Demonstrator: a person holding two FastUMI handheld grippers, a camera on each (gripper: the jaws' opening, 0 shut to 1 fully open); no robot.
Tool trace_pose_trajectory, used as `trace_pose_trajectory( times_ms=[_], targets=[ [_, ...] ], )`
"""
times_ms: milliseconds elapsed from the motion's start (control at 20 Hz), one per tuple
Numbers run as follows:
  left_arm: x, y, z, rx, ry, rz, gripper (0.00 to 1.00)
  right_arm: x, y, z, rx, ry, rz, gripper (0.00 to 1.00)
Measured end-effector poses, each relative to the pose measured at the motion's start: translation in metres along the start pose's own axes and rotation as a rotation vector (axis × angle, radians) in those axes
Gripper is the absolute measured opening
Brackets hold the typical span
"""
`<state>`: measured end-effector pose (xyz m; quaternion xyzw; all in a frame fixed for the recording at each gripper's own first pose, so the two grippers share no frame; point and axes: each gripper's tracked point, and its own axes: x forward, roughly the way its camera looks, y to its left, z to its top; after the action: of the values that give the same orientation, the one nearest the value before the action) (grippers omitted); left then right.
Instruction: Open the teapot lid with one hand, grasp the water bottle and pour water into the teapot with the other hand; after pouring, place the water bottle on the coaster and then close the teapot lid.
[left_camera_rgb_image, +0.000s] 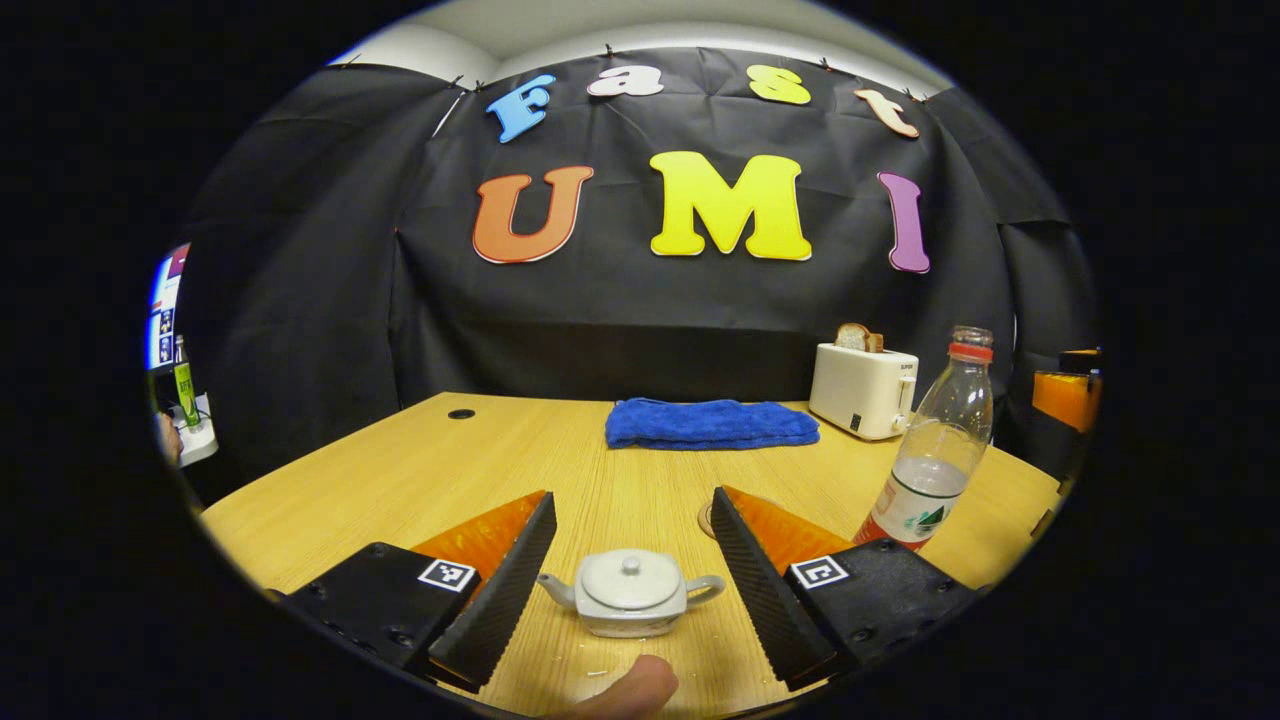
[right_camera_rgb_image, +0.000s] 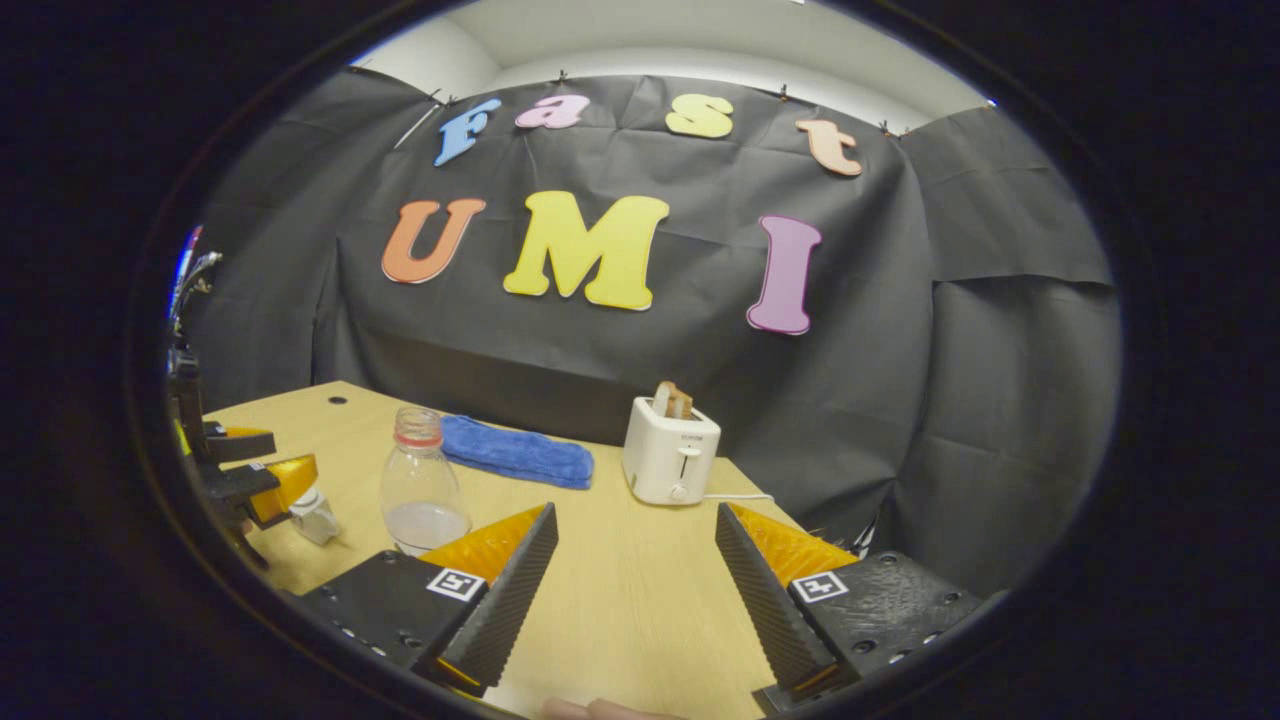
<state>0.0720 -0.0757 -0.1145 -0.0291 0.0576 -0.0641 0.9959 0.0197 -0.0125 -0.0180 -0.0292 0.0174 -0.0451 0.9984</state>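
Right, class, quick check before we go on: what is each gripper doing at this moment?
Left gripper: open, holding nothing, with the teapot on the table between its fingers, untouched.
Right gripper: open, holding nothing, over bare table.

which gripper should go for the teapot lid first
Left. The left gripper is open with the teapot sitting between its fingers, lid still on. The right gripper faces bare table, with the water bottle nearer it.

Beyond the fingers, a folded blue towel (left_camera_rgb_image: 711, 424) lies on the wooden table (left_camera_rgb_image: 420, 470); right of it stands a white toaster (left_camera_rgb_image: 862, 390) holding toast (left_camera_rgb_image: 857, 338).
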Motion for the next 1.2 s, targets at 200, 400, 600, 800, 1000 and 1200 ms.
trace_pose_trajectory(
  times_ms=[200, 400, 600, 800, 1000, 1200],
  targets=[
    [0.004, -0.001, -0.009, 0.003, 0.019, 0.004, 0.92, 0.003, 0.0, -0.004, 0.0, 0.013, -0.002, 0.95],
    [0.009, -0.004, -0.02, 0.004, 0.048, -0.006, 0.74, 0.003, 0.002, -0.005, -0.009, 0.019, 0.007, 0.98],
    [0.01, -0.001, -0.022, 0.024, 0.056, 0.007, 0.58, 0.003, 0.003, -0.005, -0.017, 0.02, 0.01, 0.95],
    [0.013, 0.006, -0.021, 0.048, 0.06, 0.027, 0.37, 0.0, 0.006, -0.005, -0.023, 0.024, 0.024, 0.95],
    [0.015, 0.006, -0.02, 0.059, 0.053, 0.014, 0.18, -0.007, 0.02, -0.005, -0.037, 0.028, 0.064, 0.98],
    [0.015, 0.007, -0.018, 0.077, 0.053, 0.008, 0.06, -0.014, 0.045, -0.01, -0.015, 0.062, 0.106, 0.95]
  ],
)
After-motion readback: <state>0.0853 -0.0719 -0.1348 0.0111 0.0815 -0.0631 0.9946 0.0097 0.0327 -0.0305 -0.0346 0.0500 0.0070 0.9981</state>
